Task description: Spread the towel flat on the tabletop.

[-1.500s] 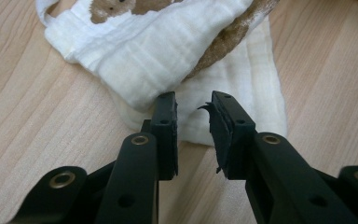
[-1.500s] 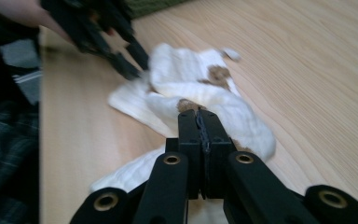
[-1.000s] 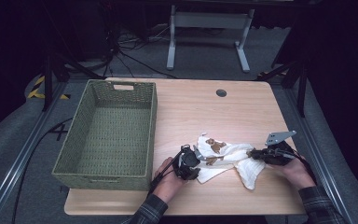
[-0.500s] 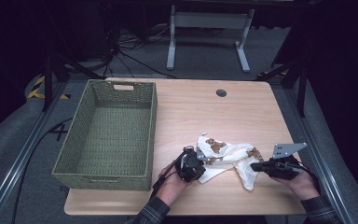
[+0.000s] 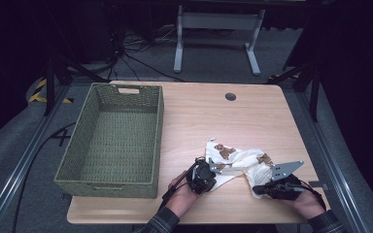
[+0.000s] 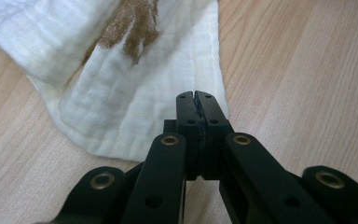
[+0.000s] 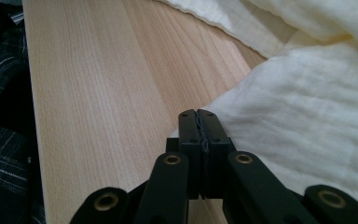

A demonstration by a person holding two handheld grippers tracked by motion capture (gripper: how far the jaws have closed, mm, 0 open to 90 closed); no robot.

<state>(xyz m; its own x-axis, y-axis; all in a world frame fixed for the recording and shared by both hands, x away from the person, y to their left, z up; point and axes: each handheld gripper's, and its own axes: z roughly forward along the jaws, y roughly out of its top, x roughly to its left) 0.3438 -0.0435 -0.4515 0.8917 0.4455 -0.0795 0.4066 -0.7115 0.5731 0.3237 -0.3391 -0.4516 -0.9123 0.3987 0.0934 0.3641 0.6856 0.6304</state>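
Note:
A crumpled white cloth (image 5: 238, 160) with brown bear prints lies on the wooden table (image 5: 213, 116), near its front right. My left gripper (image 5: 213, 170) sits at the cloth's left edge, and in the left gripper view its jaws (image 6: 196, 95) are pressed together on the hem of the cloth (image 6: 121, 93). My right gripper (image 5: 256, 188) is at the cloth's near right corner. In the right gripper view its jaws (image 7: 197, 113) are pinched shut on a corner of the cloth (image 7: 307, 116).
A green woven basket (image 5: 92, 116) stands empty on the left half of the table. A round cable hole (image 5: 230, 96) is at the back. The person's plaid sleeve (image 7: 4, 154) lies by the table's front edge.
The right gripper has moved toward the table's front edge and now sits at the cloth's near right corner. The left gripper has stayed at the cloth's left edge.

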